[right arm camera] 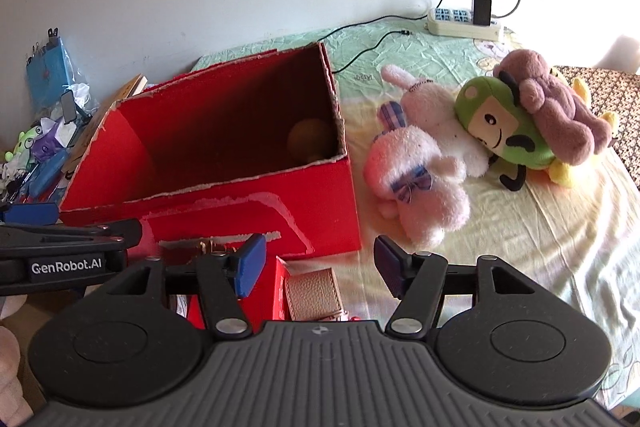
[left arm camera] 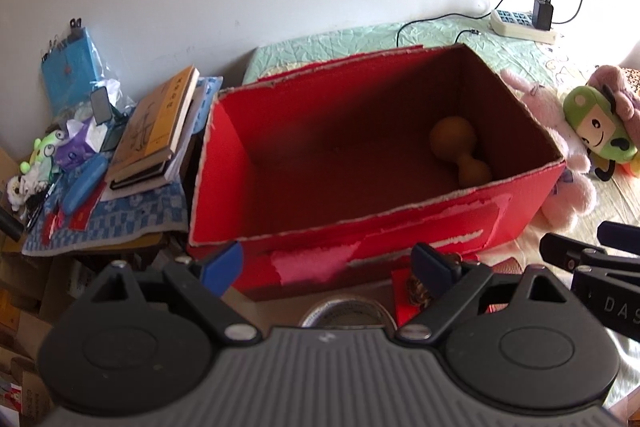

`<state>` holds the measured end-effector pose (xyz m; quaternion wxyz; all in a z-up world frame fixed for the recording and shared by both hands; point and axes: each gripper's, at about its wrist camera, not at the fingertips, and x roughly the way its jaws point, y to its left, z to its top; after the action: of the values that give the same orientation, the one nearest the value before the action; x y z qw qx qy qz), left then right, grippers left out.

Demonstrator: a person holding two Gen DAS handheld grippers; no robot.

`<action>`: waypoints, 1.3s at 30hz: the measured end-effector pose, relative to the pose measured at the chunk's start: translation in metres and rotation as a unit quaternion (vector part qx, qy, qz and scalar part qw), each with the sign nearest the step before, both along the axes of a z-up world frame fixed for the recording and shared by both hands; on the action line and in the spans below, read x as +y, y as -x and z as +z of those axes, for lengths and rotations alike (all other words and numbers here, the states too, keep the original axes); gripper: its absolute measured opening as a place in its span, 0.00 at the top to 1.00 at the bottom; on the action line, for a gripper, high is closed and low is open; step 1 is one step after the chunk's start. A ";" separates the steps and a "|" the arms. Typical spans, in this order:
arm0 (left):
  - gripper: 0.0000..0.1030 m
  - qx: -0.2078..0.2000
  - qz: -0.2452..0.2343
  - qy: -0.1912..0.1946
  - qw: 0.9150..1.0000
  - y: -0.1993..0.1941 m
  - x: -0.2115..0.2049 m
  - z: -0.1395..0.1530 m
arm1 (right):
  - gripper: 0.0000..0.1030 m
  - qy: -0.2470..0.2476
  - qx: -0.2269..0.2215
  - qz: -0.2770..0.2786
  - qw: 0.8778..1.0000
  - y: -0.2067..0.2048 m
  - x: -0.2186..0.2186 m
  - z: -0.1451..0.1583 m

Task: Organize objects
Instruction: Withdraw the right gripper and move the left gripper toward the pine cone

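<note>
Both hand-held grippers, left [left arm camera: 322, 263] and right [right arm camera: 320, 267], hang wide open, holding nothing. The pink plush bunny [right arm camera: 420, 171] lies on the bed just ahead-right of the right one, beside the red box [right arm camera: 224, 203]. Looks light and squishy (won't slip), so I'd pinch the body.

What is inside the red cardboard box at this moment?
Inside the red box lies one brown gourd-shaped object, near its right end. The floor strip behind the near wall is hidden.
</note>
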<state>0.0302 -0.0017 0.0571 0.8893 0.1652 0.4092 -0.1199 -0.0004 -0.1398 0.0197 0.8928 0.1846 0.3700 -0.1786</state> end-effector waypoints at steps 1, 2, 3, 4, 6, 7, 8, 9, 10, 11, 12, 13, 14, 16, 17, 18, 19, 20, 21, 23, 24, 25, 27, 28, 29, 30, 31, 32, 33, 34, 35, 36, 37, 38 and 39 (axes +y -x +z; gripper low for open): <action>0.10 0.001 0.002 -0.002 1.000 0.001 0.000 -0.001 | 0.39 -0.005 0.001 0.003 1.000 0.000 0.000 -0.001; 0.10 0.000 0.004 -0.005 1.000 0.002 -0.001 -0.002 | 0.39 -0.008 0.001 0.006 1.000 0.001 0.000 -0.002; 0.10 0.000 0.008 -0.008 1.000 0.002 -0.001 -0.002 | 0.39 -0.011 0.002 0.009 1.000 0.000 -0.001 -0.004; 0.10 0.000 0.013 -0.010 1.000 0.003 -0.002 -0.003 | 0.39 -0.014 0.003 0.012 1.000 0.000 -0.001 -0.005; 0.10 0.001 0.021 -0.012 1.000 0.004 -0.002 -0.005 | 0.39 -0.022 0.003 0.022 1.000 -0.001 -0.004 -0.006; 0.10 0.002 0.025 -0.013 1.000 0.004 -0.003 -0.005 | 0.39 -0.025 0.003 0.028 0.999 -0.001 -0.005 -0.007; 0.10 0.003 0.030 -0.014 0.999 0.004 -0.005 -0.006 | 0.39 -0.028 0.003 0.034 0.999 -0.002 -0.007 -0.008; 0.10 0.004 0.035 -0.015 0.999 0.005 -0.006 -0.006 | 0.39 -0.031 0.004 0.041 0.999 -0.002 -0.008 -0.008; 0.10 0.007 0.038 -0.017 0.999 0.005 -0.008 -0.006 | 0.39 -0.034 0.006 0.047 0.998 -0.003 -0.010 -0.009; 0.10 0.010 0.039 -0.017 0.999 0.006 -0.011 -0.006 | 0.39 -0.038 0.008 0.052 0.998 -0.002 -0.012 -0.009; 0.10 0.010 0.038 -0.018 0.999 0.008 -0.013 -0.006 | 0.39 -0.045 0.006 0.057 0.997 0.000 -0.015 -0.009; 0.10 0.008 0.039 -0.022 0.999 0.010 -0.017 -0.007 | 0.39 -0.050 0.003 0.064 0.997 0.002 -0.017 -0.009; 0.10 0.009 0.042 -0.025 0.999 0.011 -0.021 -0.009 | 0.39 -0.051 0.006 0.068 0.996 0.003 -0.019 -0.011; 0.10 0.021 0.044 -0.020 0.999 0.013 -0.027 -0.012 | 0.40 -0.056 0.016 0.080 0.995 0.005 -0.023 -0.014; 0.10 0.025 0.044 -0.020 0.999 0.014 -0.030 -0.013 | 0.40 -0.060 0.018 0.086 0.994 0.007 -0.025 -0.015; 0.10 0.026 0.043 -0.025 0.998 0.016 -0.034 -0.014 | 0.40 -0.063 0.018 0.090 0.994 0.009 -0.027 -0.016; 0.10 0.025 0.044 -0.030 0.998 0.018 -0.038 -0.015 | 0.40 -0.065 0.018 0.093 0.993 0.011 -0.029 -0.017; 0.10 0.024 0.046 -0.033 0.998 0.019 -0.041 -0.016 | 0.40 -0.068 0.020 0.096 0.993 0.011 -0.032 -0.018; 0.10 0.025 0.049 -0.032 0.998 0.020 -0.043 -0.016 | 0.40 -0.071 0.022 0.099 0.992 0.012 -0.033 -0.018; 0.10 0.030 0.056 -0.029 0.998 0.022 -0.046 -0.016 | 0.40 -0.075 0.023 0.107 0.991 0.014 -0.037 -0.019; 0.10 0.030 0.059 -0.030 0.997 0.023 -0.048 -0.017 | 0.40 -0.076 0.024 0.110 0.991 0.015 -0.039 -0.019; 0.10 0.030 0.063 -0.031 0.997 0.024 -0.050 -0.017 | 0.40 -0.076 0.024 0.114 0.990 0.016 -0.040 -0.019; 0.10 0.032 0.068 -0.030 0.997 0.025 -0.052 -0.017 | 0.41 -0.080 0.024 0.123 0.989 0.017 -0.043 -0.020; 0.10 0.032 0.071 -0.030 0.997 0.026 -0.053 -0.018 | 0.41 -0.082 0.025 0.127 0.988 0.017 -0.044 -0.020; 0.10 0.032 0.074 -0.031 0.996 0.026 -0.054 -0.018 | 0.41 -0.084 0.025 0.132 0.987 0.017 -0.045 -0.020; 0.10 0.032 0.076 -0.031 0.996 0.027 -0.055 -0.018 | 0.41 -0.085 0.026 0.137 0.987 0.017 -0.045 -0.021; 0.10 0.031 0.078 -0.032 0.996 0.028 -0.056 -0.018 | 0.41 -0.086 0.027 0.142 0.986 0.017 -0.046 -0.021; 0.10 0.031 0.080 -0.032 0.996 0.029 -0.057 -0.018 | 0.41 -0.088 0.027 0.146 0.985 0.017 -0.047 -0.021; 0.10 0.030 0.084 -0.033 0.996 0.029 -0.058 -0.018 | 0.41 -0.089 0.027 0.150 0.984 0.017 -0.047 -0.022; 0.10 0.029 0.087 -0.033 0.995 0.030 -0.058 -0.017 | 0.41 -0.090 0.028 0.155 0.983 0.017 -0.048 -0.022; 0.10 0.029 0.089 -0.034 0.995 0.031 -0.059 -0.017 | 0.42 -0.091 0.028 0.160 0.983 0.017 -0.048 -0.022; 0.10 0.028 0.092 -0.034 0.995 0.031 -0.060 -0.017 | 0.42 -0.092 0.028 0.164 0.982 0.017 -0.048 -0.022; 0.10 0.028 0.095 -0.035 0.995 0.031 -0.060 -0.017 | 0.42 -0.092 0.028 0.167 0.981 0.016 -0.049 -0.022; 0.10 0.028 0.097 -0.035 0.994 0.032 -0.061 -0.017 | 0.42 -0.093 0.028 0.171 0.980 0.016 -0.049 -0.022; 0.10 0.028 0.100 -0.035 0.994 0.032 -0.061 -0.017 | 0.42 -0.094 0.028 0.174 0.980 0.016 -0.050 -0.023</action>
<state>-0.0022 -0.0628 0.0399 0.8788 0.1514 0.4520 -0.0209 -0.0167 -0.1898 -0.0030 0.8782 0.1950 0.4366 0.0101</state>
